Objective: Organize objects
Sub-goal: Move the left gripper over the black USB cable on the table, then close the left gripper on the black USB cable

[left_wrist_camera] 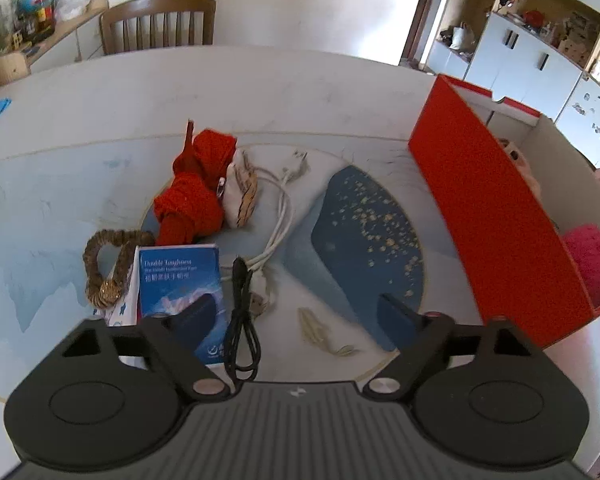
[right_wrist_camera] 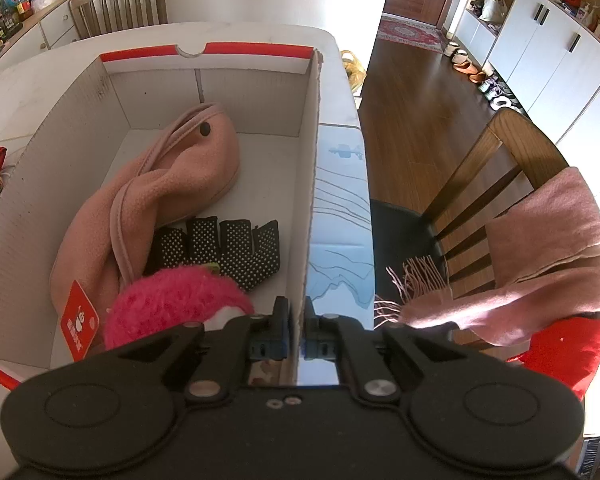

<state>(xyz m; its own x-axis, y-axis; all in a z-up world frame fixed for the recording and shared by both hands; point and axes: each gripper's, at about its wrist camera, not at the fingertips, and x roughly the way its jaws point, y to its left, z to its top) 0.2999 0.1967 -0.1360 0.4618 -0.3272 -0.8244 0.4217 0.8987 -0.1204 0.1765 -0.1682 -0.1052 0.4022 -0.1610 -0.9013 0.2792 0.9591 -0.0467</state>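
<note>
- We see the left gripper [left_wrist_camera: 300, 312] spread wide, holding nothing, hovering over the table [left_wrist_camera: 260, 92] above the round blue-and-gold print.
- Loose things lie on the table ahead and to the left of it: red knit scarf [left_wrist_camera: 192, 188], knotted up, touching a small white striped pouch [left_wrist_camera: 242, 192] on its right.
- White cable [left_wrist_camera: 280, 216] coiled beside the pouch, its plug end pointing away from us.
- Black cable [left_wrist_camera: 242, 320] folded in a loop, lying between the left gripper's fingers, closer to the left one, just right of the blue tissue pack [left_wrist_camera: 182, 284].
- Blue tissue pack is partly under the left finger in view; we cannot tell if they touch.
- Brown braided ring [left_wrist_camera: 104, 268] sits at the left of the tissue pack, touching it.
- Small beige scrap [left_wrist_camera: 320, 334] lies on the table near the right finger.
- Red box [left_wrist_camera: 500, 208] stands at the right of the table, open top, white inside.
- Right gripper [right_wrist_camera: 296, 328] is clamped on the box's right wall [right_wrist_camera: 310, 184], one finger inside, one outside.
- Inside the box: pink fleece cloth [right_wrist_camera: 172, 184] with a red tag, black dotted glove [right_wrist_camera: 228, 248] beside it, fuzzy pink item [right_wrist_camera: 172, 304] nearest the gripper, overlapping the glove.
- Beyond the table edge, a wooden chair [right_wrist_camera: 500, 168] carries a pink fringed scarf [right_wrist_camera: 540, 256].
</note>
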